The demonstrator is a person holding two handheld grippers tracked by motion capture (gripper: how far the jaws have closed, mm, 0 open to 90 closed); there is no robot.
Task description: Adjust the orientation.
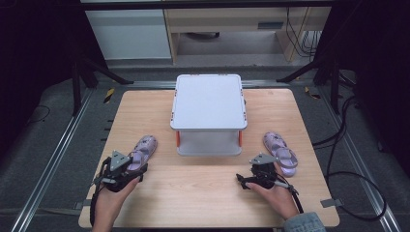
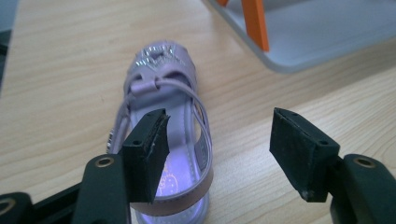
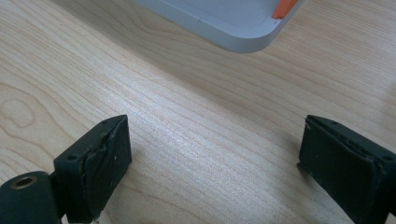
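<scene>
Here, high view: a wooden tabletop (image 1: 159, 193) with a grey two-tier rack (image 1: 209, 101) at frame centre, orange posts at its front corners. Two lilac sandals lie on the wood, one on each side of the rack's front edge.

Left sandal (image 1: 141, 152): lower left of centre, toe pointing up-frame, heel end under the left gripper (image 1: 126, 170). In the left gripper view the sandal (image 2: 163, 135) runs up the middle-left of the frame, with its glittery toe near the top and its heel strap at the bottom. One black jaw sits over the insole, just inside the thin ankle strap; the other hangs over bare wood to the right, well apart from the shoe. The jaws are parted and only partly astride the sandal, and neither pad presses on it. Whether the inner pad touches the strap is unclear.

Right sandal (image 1: 280, 153): right of the rack, toe up-frame, its heel just beside the right gripper (image 1: 260, 173). In the right gripper view the right gripper (image 3: 215, 158) has its jaws spread wide, released, over bare wood grain, with the rack's rounded corner (image 3: 243, 35) at the top of the frame.

The person's hands come in from the bottom edge.
</scene>
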